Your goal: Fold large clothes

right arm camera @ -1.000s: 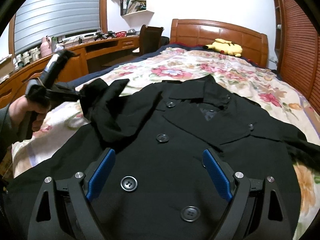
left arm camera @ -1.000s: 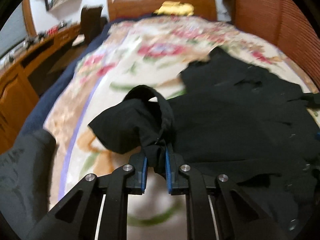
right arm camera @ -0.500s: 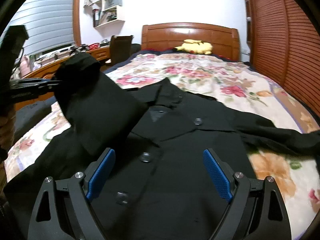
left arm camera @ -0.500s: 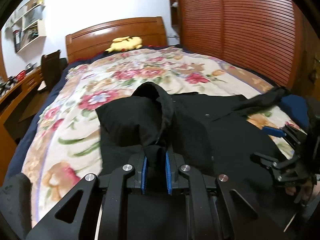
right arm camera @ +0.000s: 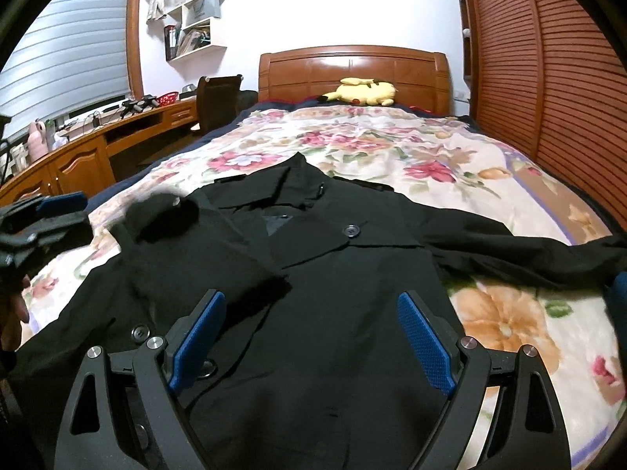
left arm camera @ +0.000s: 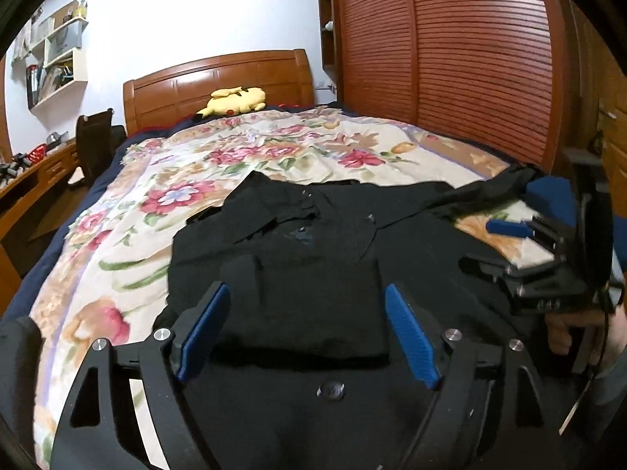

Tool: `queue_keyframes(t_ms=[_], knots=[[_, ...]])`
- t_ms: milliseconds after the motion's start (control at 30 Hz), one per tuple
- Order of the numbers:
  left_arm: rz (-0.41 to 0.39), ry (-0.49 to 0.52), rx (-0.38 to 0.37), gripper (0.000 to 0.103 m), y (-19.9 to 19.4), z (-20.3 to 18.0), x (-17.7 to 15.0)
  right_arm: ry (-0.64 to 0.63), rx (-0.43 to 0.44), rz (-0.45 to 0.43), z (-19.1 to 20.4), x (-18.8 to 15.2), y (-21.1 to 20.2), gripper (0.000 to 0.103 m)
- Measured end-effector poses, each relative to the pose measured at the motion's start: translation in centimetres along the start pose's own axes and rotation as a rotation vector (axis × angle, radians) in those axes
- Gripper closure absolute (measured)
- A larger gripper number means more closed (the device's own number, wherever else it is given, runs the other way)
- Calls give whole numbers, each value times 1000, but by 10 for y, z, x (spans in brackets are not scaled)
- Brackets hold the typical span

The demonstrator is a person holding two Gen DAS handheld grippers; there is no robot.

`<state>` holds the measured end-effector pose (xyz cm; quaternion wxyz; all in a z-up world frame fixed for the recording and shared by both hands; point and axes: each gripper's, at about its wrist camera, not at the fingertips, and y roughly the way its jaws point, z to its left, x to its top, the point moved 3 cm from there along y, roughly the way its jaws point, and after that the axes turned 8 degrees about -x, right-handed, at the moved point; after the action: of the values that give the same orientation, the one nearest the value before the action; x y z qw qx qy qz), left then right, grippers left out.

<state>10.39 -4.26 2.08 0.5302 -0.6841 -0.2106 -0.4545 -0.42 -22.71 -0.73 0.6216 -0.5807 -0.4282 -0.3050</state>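
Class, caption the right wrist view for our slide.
Open right hand-held gripper above a black coat on a floral bedspread.

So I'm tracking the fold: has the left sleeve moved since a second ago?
Yes. The left sleeve was held up off the floral quilt; now it lies folded across the coat front, and the left gripper is open.

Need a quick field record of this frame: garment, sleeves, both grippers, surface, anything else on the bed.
garment: black coat, laid front-up, buttons showing
left sleeve: folded in across the chest
right sleeve: stretched out sideways over the bedspread
left gripper: open, holding nothing, above the coat
right gripper: open, holding nothing, above the coat
surface: floral bedspread
other: yellow plush toy by the headboard
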Motion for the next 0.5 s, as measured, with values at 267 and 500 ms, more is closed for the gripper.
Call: queue_keyframes(t_ms=[267, 500], knots=[[-1, -77, 41, 20, -13, 27, -37, -33, 43, 3, 18, 5, 6, 13], [-1, -131, 65, 20, -20, 52, -58, -121, 120, 14, 47, 13, 29, 30]])
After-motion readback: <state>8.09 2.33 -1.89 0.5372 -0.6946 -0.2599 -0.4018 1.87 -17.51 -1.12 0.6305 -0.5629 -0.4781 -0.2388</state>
